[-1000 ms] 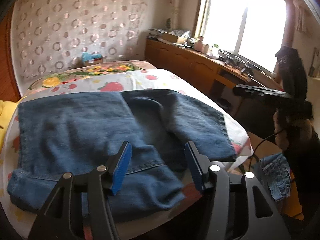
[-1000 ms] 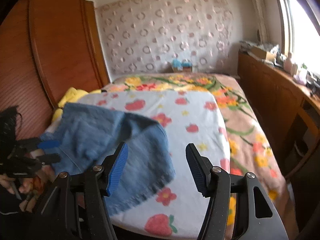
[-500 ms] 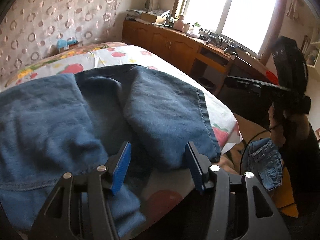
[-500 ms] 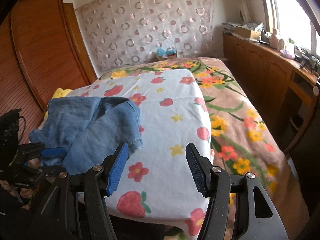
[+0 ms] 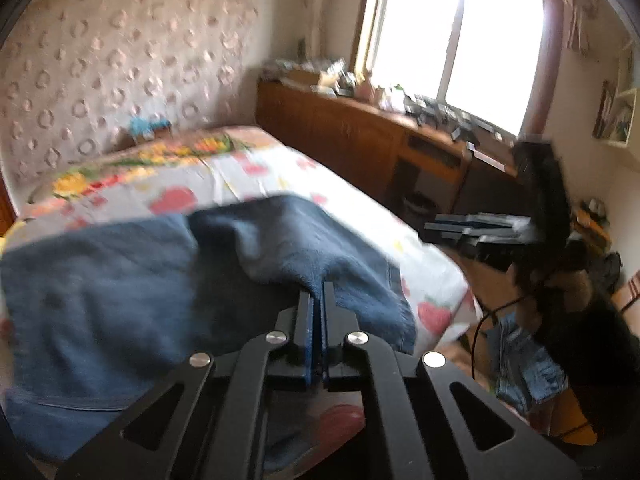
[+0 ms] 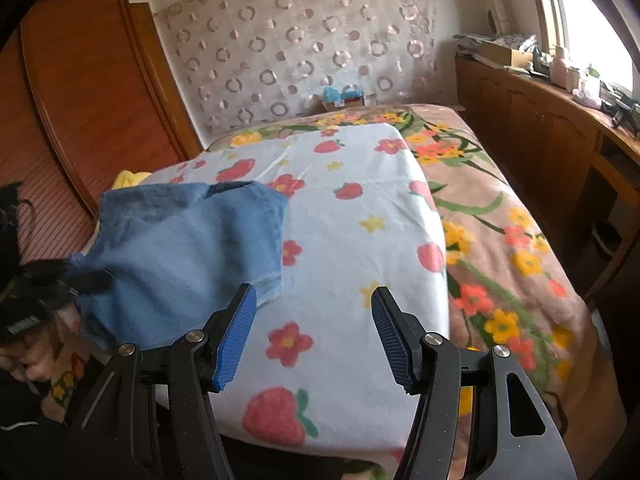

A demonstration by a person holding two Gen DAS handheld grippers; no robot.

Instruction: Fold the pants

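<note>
Two claws: left claw (image 5: pixel 319 292) pinching pants (image 5: pixel 120 280); right claw (image 6: pixel 312 312) agape

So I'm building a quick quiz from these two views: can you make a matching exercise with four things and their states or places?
Things:
1. left gripper
2. right gripper
3. jeans
4. yellow cloth

States or places:
A. spread on the strawberry sheet
B. jaws apart, nothing between them
C. tucked at the bed's far left edge
D. just closed, pinching denim

Pairs: 1-D, 2-B, 3-A, 4-C
</note>
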